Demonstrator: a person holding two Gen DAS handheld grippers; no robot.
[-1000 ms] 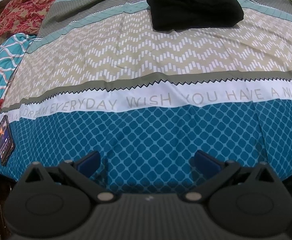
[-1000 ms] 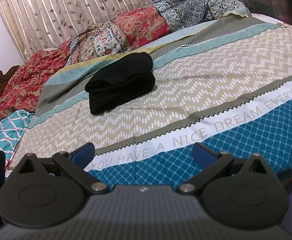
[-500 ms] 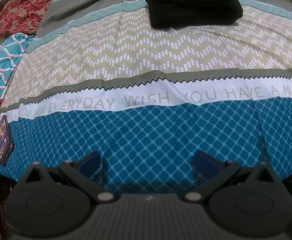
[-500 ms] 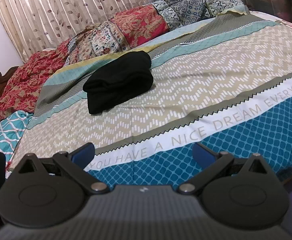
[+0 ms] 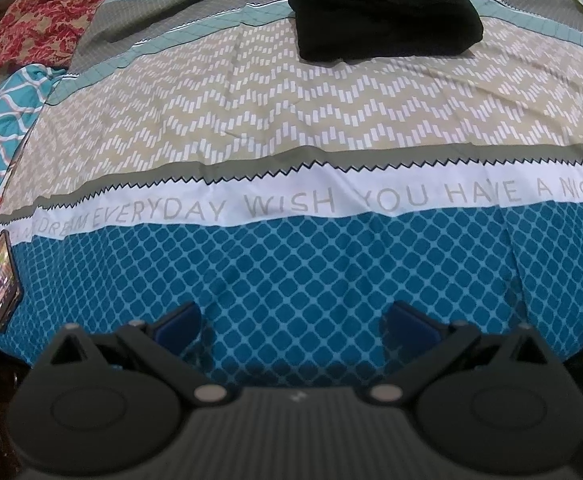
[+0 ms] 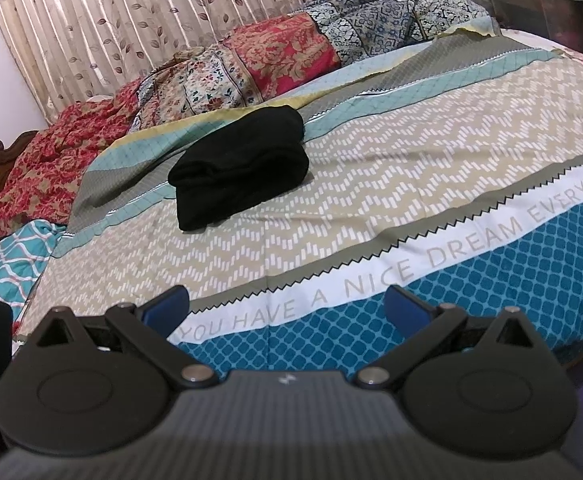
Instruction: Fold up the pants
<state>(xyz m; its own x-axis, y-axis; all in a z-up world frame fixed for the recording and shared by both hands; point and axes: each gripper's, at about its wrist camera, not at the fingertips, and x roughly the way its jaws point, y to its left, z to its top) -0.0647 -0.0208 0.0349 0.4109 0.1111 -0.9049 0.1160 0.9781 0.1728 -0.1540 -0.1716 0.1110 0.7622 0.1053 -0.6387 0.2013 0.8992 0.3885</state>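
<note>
Both tools sit at the near edge of the bed, each with its jaws spread wide and nothing between them: left gripper (image 5: 293, 320) over the blue lattice band of the bedspread (image 5: 331, 272), right gripper (image 6: 287, 306) over the white lettered strip of the same cover. The pants (image 5: 383, 16) lie well apart from both, beyond the lettered strip and most of the zigzag band, at the seam with the teal stripe; in the right wrist view they (image 6: 243, 170) read as a thick black bundle, already doubled over with a rolled edge toward the left. Judgement: the folding looks finished or nearly so, with the grippers backed off, so the step in hand is either a final tidy or nothing. If a last touch is wanted, bring both tools forward low over the cover, keep the jaws wide until the fingers bracket one thickness of cloth at an outer corner, and pinch only the top layer so the stack is not dragged or unrolled. Press edges square rather than lifting. A phone (image 5: 2, 280) rests at the left edge of the bed, clear of any approach path. Farther back, patterned quilts (image 6: 251, 64) are heaped against the curtain (image 6: 131, 12).
</note>
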